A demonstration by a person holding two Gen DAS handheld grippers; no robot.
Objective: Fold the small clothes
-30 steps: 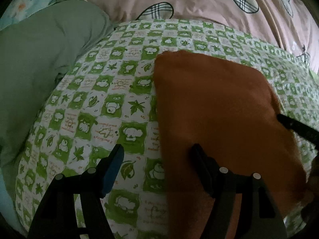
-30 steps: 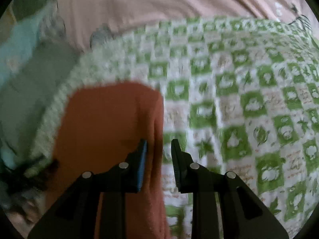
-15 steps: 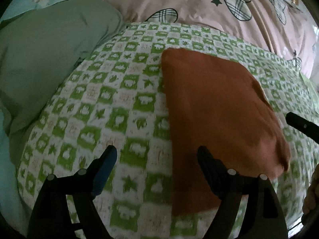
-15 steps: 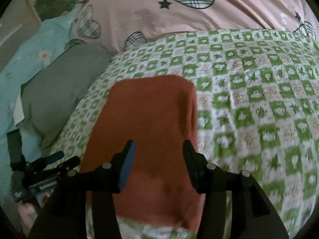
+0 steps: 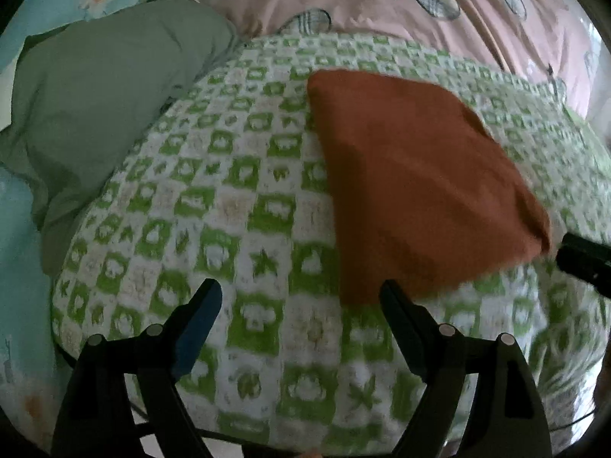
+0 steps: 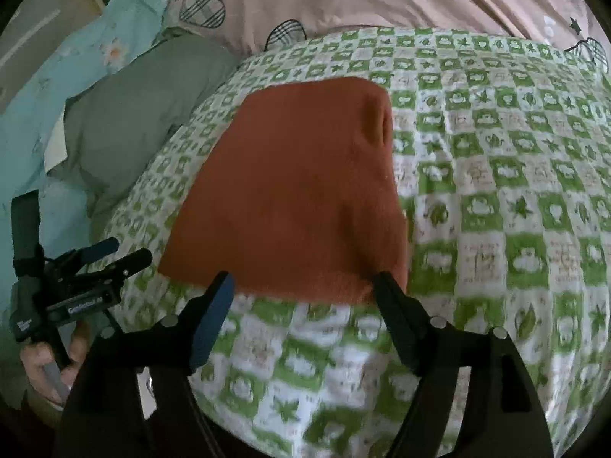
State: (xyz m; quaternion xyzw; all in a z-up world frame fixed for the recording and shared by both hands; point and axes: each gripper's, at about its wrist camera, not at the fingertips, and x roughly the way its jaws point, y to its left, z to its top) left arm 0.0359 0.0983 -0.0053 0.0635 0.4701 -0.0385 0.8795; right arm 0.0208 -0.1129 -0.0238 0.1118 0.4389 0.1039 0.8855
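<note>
A rust-orange garment [image 6: 290, 183] is seen lying flat as a folded, roughly rectangular slab on the green-and-white checked blanket [image 6: 515, 206], near the middle of the bed. It is judged to be light, soft and limp, with a fuzzy, fleece-like nap that should grip well rather than slip; a doubled fold is suggested along its right edge, though blur makes the layers hard to count. Hold would best be taken at the near corners or hem, with all layers pinched together. The left gripper [image 5: 301, 299] is held wide and empty over the blanket just beside the garment's near corner; the right gripper [image 6: 303, 292] is likewise spread wide and empty at the near hem. A plain grey-green pillow [image 5: 95, 95] and a pink heart-print quilt [image 6: 382, 4] are seen beyond.
</note>
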